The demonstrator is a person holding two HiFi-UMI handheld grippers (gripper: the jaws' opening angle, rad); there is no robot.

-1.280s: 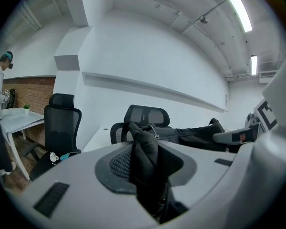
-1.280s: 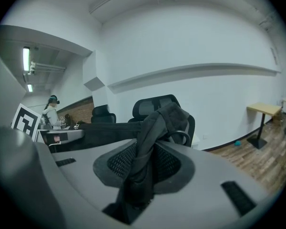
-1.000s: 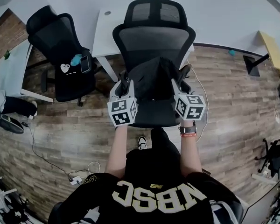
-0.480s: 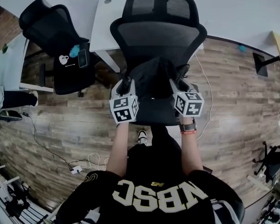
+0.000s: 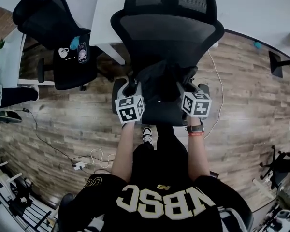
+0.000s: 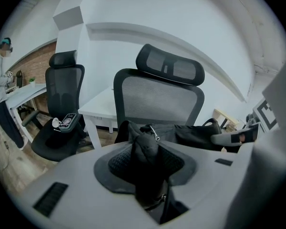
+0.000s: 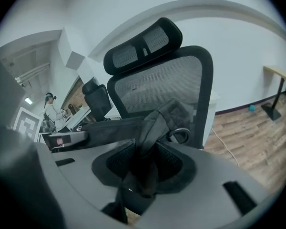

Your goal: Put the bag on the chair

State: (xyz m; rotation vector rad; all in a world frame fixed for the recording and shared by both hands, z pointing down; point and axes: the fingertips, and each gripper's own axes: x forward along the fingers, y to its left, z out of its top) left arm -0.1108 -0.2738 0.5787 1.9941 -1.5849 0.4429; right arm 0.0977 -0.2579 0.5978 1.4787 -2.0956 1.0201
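The black bag (image 5: 159, 80) hangs between my two grippers, just above the seat (image 5: 165, 116) of the black mesh office chair (image 5: 166, 33). My left gripper (image 5: 134, 87) is shut on a fold of the bag's left side, and dark fabric with a metal clip (image 6: 154, 132) is bunched between its pads. At the bag's right side my right gripper (image 5: 186, 85) is shut on a bunched strap (image 7: 155, 123) with a metal ring. The chair's backrest (image 6: 157, 97) stands straight ahead in both gripper views.
A second black chair (image 5: 63, 47) at the left carries a phone (image 5: 82, 53) and small items. A white desk (image 5: 106, 18) stands behind the chairs. Cables (image 5: 89, 159) lie on the wood floor. A person (image 6: 0, 87) stands far left.
Both grippers and the bag have moved slightly forward and down over the seat. The chair looks larger and nearer in the head view.
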